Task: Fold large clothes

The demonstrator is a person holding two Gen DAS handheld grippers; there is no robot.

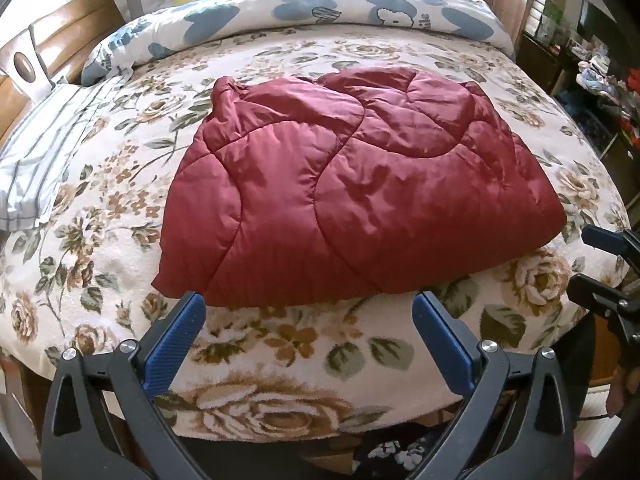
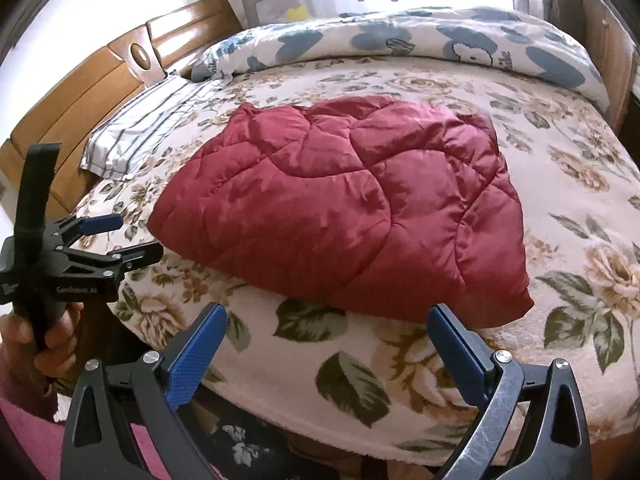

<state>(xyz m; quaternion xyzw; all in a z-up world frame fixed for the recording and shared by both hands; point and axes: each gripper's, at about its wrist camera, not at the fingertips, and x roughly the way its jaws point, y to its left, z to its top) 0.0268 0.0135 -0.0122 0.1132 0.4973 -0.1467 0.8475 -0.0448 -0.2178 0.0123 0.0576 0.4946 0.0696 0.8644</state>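
Note:
A dark red quilted padded garment (image 1: 352, 184) lies folded in a compact bundle on the floral bed cover (image 1: 280, 340); it also shows in the right wrist view (image 2: 352, 208). My left gripper (image 1: 308, 300) is open and empty, held just short of the garment's near edge. It shows from the side in the right wrist view (image 2: 132, 240), held in a hand at the bed's left. My right gripper (image 2: 326, 312) is open and empty, just short of the garment's near right corner. It shows at the right edge of the left wrist view (image 1: 580, 256).
A blue-and-white patterned duvet (image 1: 320, 12) is rolled along the far side of the bed. A striped pillow (image 1: 44, 160) lies at the left by the wooden headboard (image 2: 80, 92). Cluttered shelves (image 1: 600, 80) stand to the right. The bed's near edge drops off below the grippers.

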